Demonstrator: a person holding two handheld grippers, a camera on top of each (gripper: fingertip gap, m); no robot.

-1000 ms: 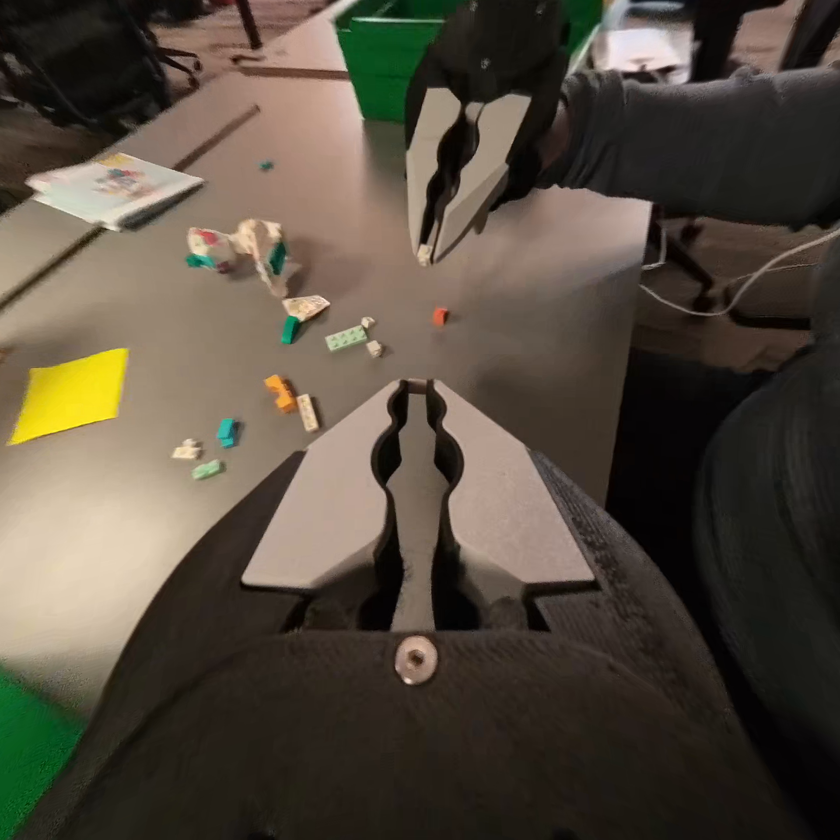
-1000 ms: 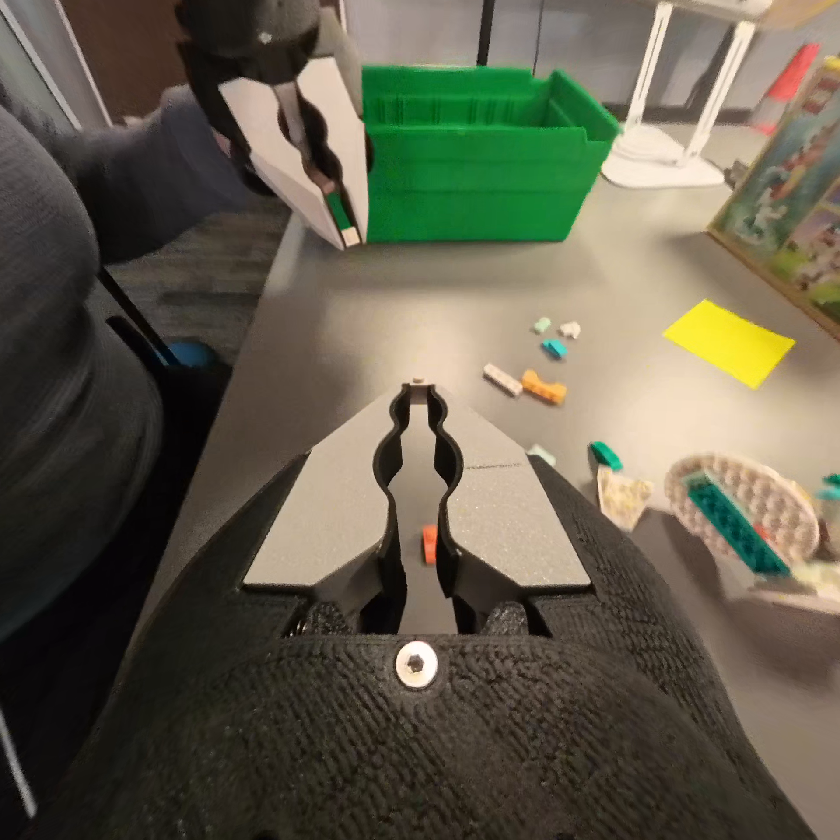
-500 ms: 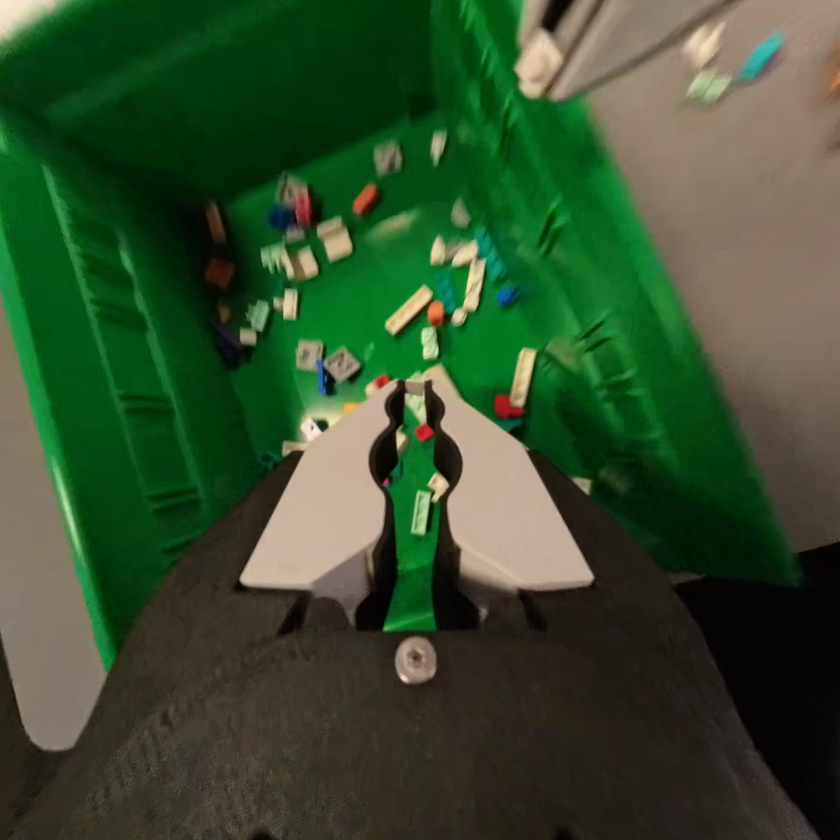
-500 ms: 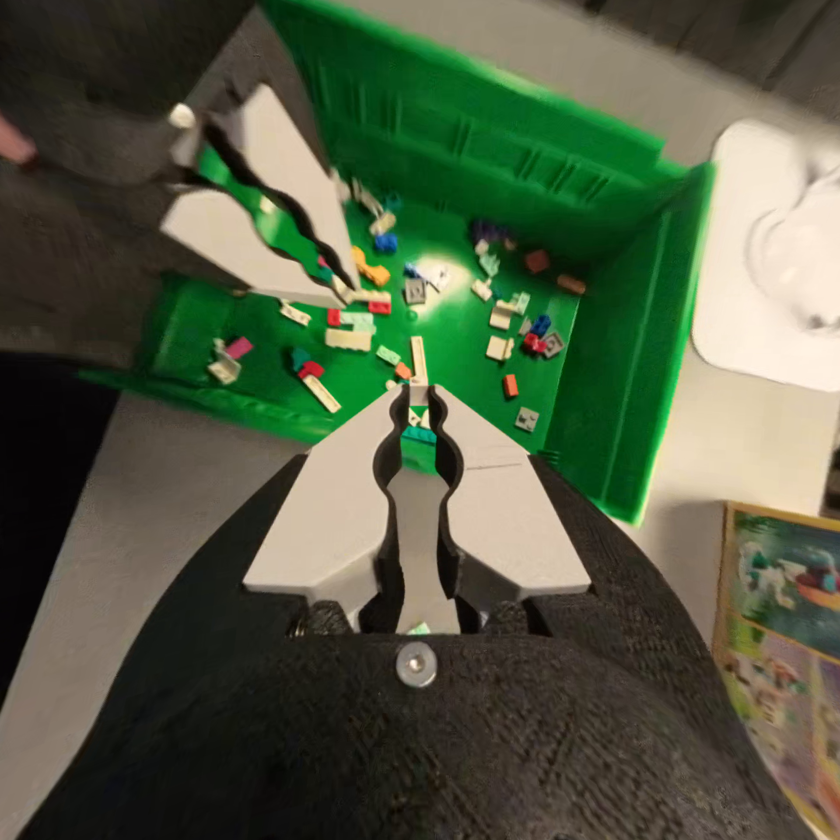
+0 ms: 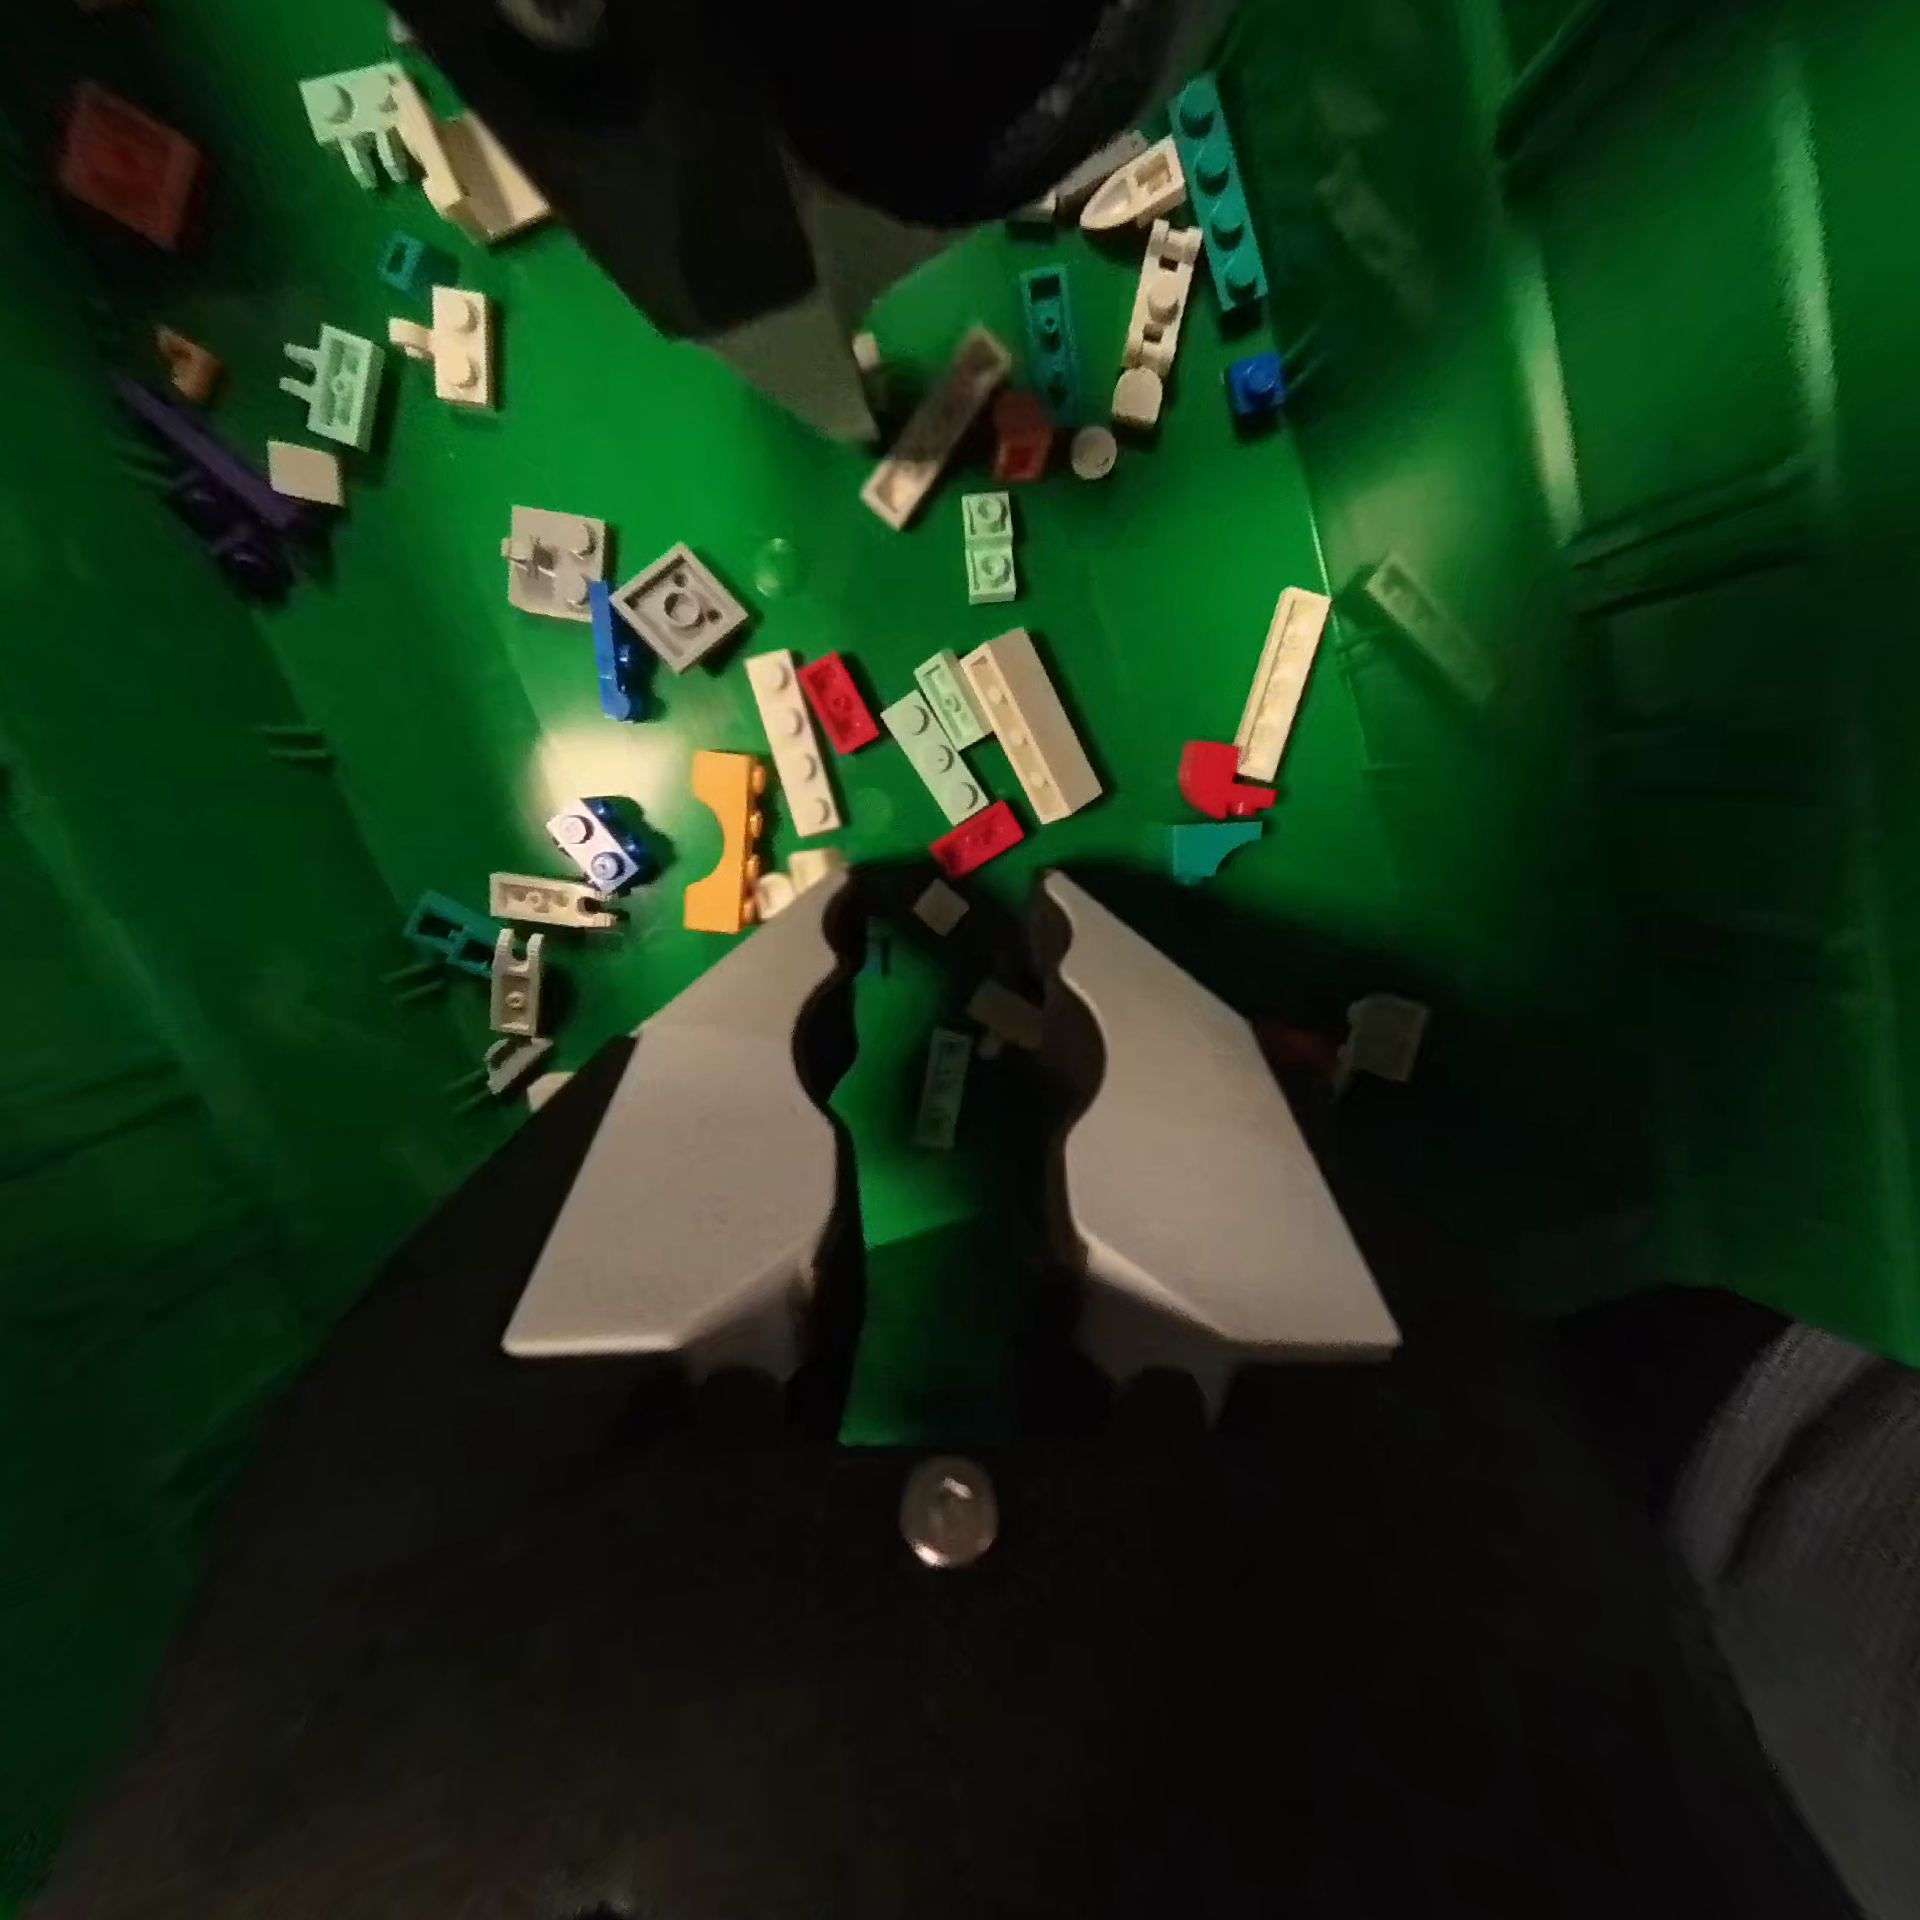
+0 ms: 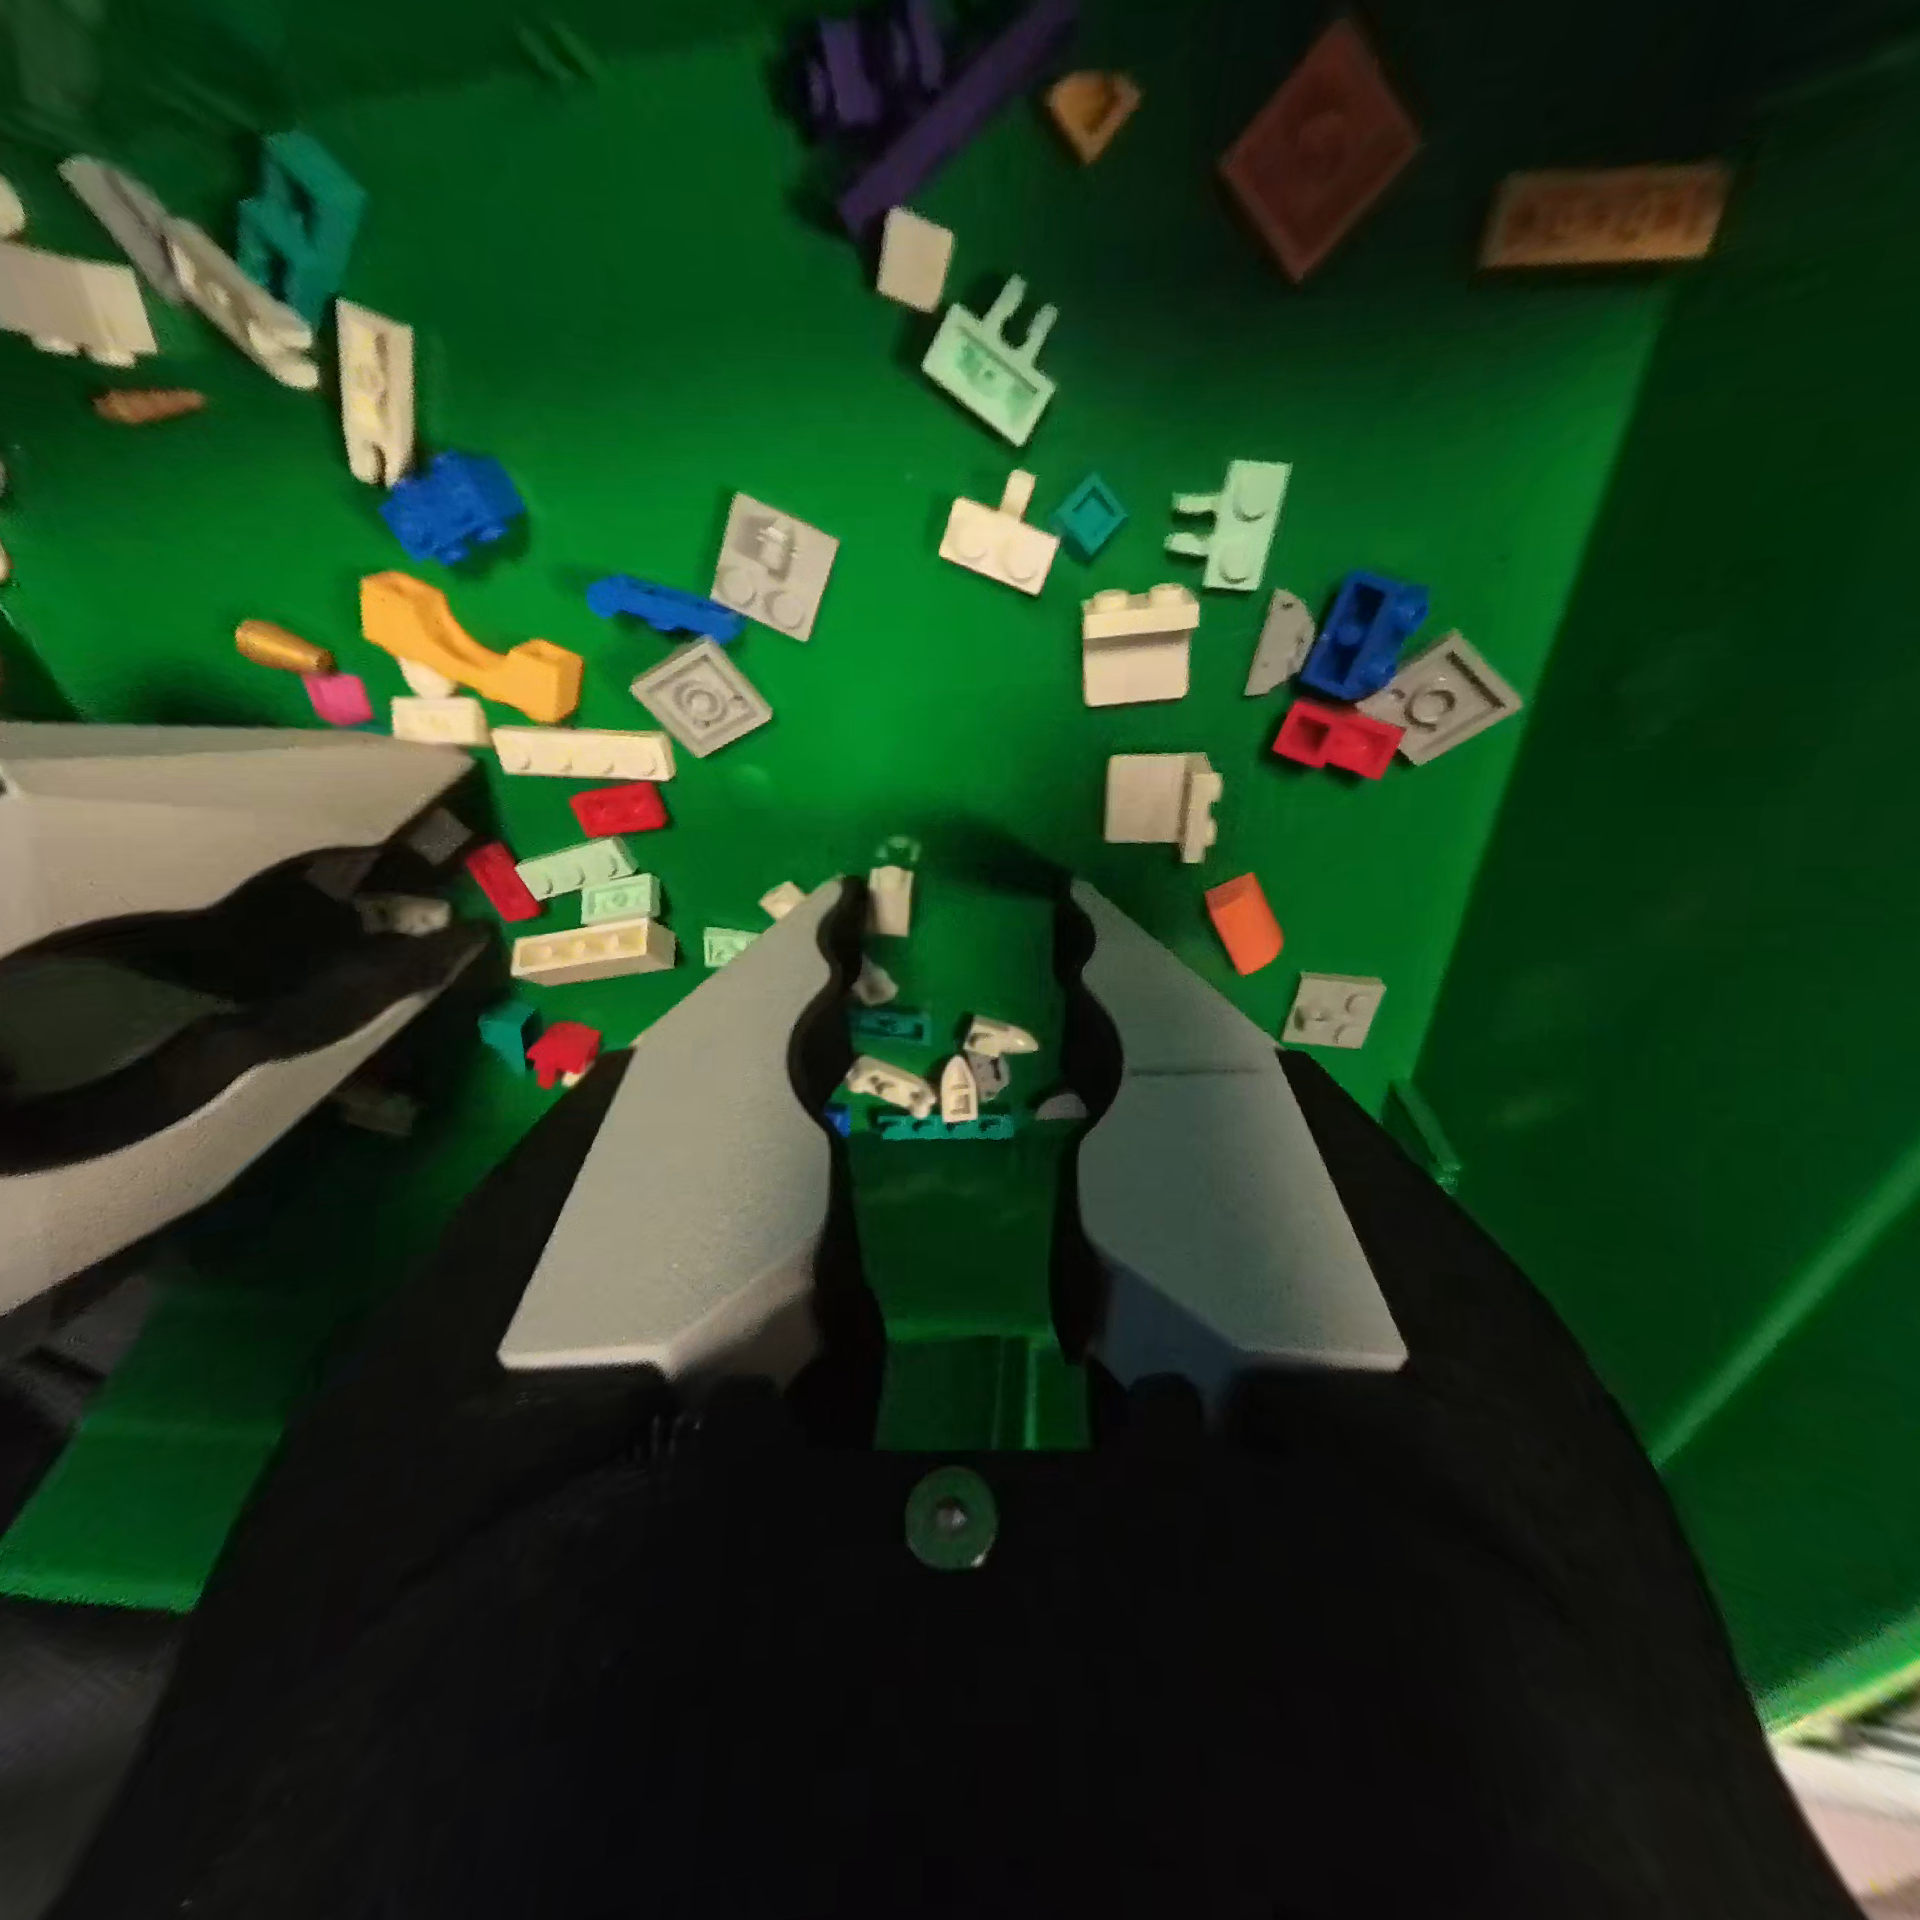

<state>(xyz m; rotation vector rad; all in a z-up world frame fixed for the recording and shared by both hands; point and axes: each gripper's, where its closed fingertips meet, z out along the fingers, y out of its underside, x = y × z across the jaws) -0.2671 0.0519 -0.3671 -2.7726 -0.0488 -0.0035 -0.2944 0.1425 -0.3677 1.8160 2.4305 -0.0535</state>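
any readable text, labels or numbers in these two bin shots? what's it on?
None readable.
Brown tile in the green bin: raised pattern, too blurred to tell whether it is writing.
Tan plate beside it: dark marks, blurred.
Toy bricks such as the orange arch: no print visible.
Both grippers: no markings.

A bright green bin [image 5: 1662, 520] holds white, red, blue, teal and mint bricks, with an orange arch brick [image 5: 727, 836] beside the grey left gripper [image 5: 945, 894].
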